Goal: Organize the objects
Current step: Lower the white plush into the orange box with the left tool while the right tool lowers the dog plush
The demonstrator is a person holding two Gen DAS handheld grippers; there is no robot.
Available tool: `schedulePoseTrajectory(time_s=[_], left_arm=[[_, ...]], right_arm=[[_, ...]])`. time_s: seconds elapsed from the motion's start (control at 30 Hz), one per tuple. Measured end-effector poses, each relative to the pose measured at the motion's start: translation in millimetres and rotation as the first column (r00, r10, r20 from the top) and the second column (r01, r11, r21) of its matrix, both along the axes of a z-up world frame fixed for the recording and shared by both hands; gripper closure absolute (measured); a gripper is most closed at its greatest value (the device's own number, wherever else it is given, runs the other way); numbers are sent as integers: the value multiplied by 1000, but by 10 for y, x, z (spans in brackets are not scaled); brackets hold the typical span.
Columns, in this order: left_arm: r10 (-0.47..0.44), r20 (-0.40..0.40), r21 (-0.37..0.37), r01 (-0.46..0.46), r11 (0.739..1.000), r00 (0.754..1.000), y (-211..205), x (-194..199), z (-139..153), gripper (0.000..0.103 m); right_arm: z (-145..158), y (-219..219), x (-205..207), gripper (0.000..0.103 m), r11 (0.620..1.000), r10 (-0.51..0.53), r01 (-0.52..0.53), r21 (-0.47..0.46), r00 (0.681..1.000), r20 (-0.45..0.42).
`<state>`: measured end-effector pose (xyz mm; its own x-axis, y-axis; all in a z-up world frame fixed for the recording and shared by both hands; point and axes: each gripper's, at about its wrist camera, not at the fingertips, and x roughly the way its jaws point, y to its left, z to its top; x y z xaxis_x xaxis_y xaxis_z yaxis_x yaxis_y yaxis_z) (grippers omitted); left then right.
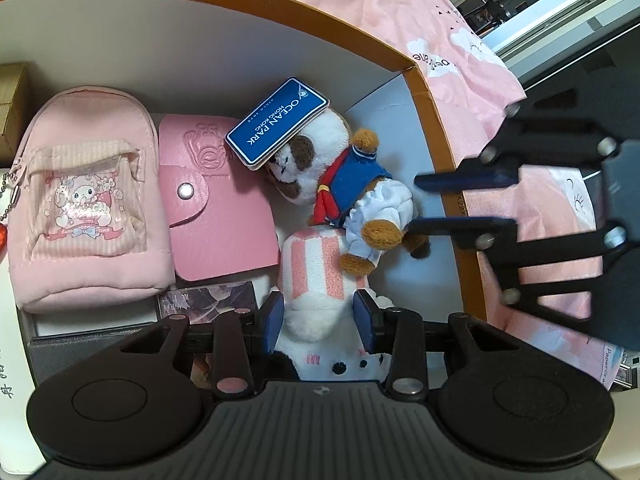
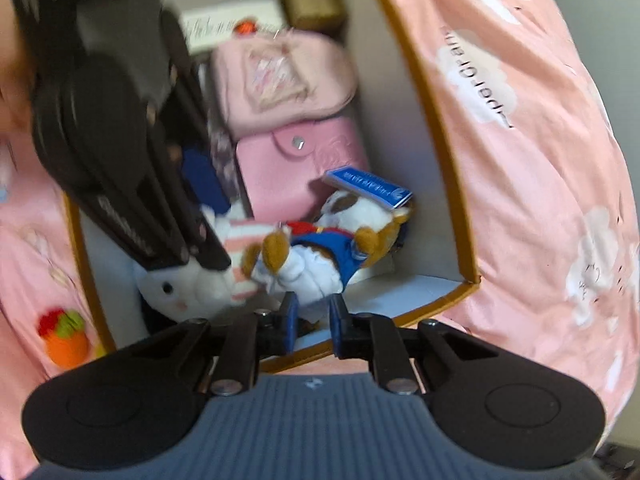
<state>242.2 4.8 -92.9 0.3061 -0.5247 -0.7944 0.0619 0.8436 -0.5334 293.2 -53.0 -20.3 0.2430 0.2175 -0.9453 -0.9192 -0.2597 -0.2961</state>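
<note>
Pinning the white striped bunny plush (image 1: pixel 320 276) down inside the orange-rimmed box (image 1: pixel 432 92), left gripper (image 1: pixel 320 316) is clamped on its body to tuck it beside the pink wallet (image 1: pixel 216 208). Right gripper (image 2: pixel 312 324) sits nearly closed just by the sailor dog plush (image 1: pixel 340 176) foot; grip unclear, likely nudging it into the corner.

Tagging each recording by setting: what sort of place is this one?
Probably a bedroom at home: an orange-rimmed box of keepsakes sits on pink cloud-print bedding, holding plush toys like the sailor dog and a pink pouch.
</note>
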Motion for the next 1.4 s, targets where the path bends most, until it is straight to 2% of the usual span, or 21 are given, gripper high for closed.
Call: schedulePoseTrajectory(time_s=[0.07, 0.13, 0.17, 0.33, 0.37, 0.4, 0.43, 0.47, 0.53, 0.6, 0.67, 0.77, 0.9, 0.97, 1.1, 1.2, 1.27, 1.4], left_arm=[[0, 1, -1, 0, 1000, 1000, 15, -43, 11, 60], [5, -1, -7, -5, 1000, 1000, -43, -11, -10, 60], [8, -2, -10, -8, 1000, 1000, -79, 33, -11, 60], [17, -5, -19, -17, 1000, 1000, -34, 30, -20, 63], [23, -10, -29, -23, 999, 1000, -15, 29, -34, 63], [26, -16, -39, -27, 999, 1000, -2, 31, -41, 63], [25, -15, -42, -25, 999, 1000, 3, 42, -41, 63], [20, -12, -34, -21, 999, 1000, -5, 44, -33, 63], [14, -6, -22, -14, 1000, 1000, -23, 46, -25, 63], [18, -12, -26, -18, 999, 1000, -22, 47, -23, 63], [21, -14, -33, -21, 999, 1000, -6, 47, -35, 63], [28, -20, -43, -29, 999, 999, 8, 52, -50, 63], [34, -24, -43, -35, 998, 999, 26, 48, -75, 63], [42, -31, -49, -43, 998, 999, 46, 43, -92, 63], [52, -39, -55, -55, 997, 998, 78, 44, -113, 63], [55, -41, -52, -57, 997, 998, 76, 44, -113, 63], [59, -45, -58, -62, 996, 997, 85, 47, -115, 63], [73, -53, -76, -77, 994, 996, 111, 45, -127, 61]], right_arm=[[129, 3, 27, 81, 998, -30, 33, 49, 998, -57], [214, 11, 10, 59, 995, -47, 57, 81, 992, -117], [225, 13, -27, 59, 994, -34, 46, 97, 992, -125], [-56, 96, -141, 63, 998, 4, 0, 70, 998, -61], [-77, 87, -122, 63, 997, 3, 4, 79, 996, -89], [-79, 75, -104, 65, 996, -7, 17, 93, 994, -106], [-88, 69, -68, 73, 995, -15, 25, 99, 994, -104], [-105, 54, -75, 73, 995, -18, 25, 96, 997, -75], [-120, 28, -95, 77, 996, 14, -9, 83, 999, -51], [-148, 12, -173, 80, 994, 98, -99, 55, 995, 5], [-198, -9, -255, 82, 979, 203, -204, 4, 977, 73], [-305, -84, -414, 83, 932, 363, -354, -81, 916, 171], [-443, -145, -501, 83, 876, 479, -448, -180, 850, 218], [-498, -142, -507, 83, 860, 505, -465, -212, 836, 213], [-570, -78, -456, 83, 857, 500, -454, -242, 847, 179], [-643, 5, -363, 84, 876, 450, -407, -260, 883, 134], [-688, 37, -327, 85, 879, 441, -401, -258, 889, 121], [-647, 133, -214, 84, 919, 348, -321, -228, 934, 87]])
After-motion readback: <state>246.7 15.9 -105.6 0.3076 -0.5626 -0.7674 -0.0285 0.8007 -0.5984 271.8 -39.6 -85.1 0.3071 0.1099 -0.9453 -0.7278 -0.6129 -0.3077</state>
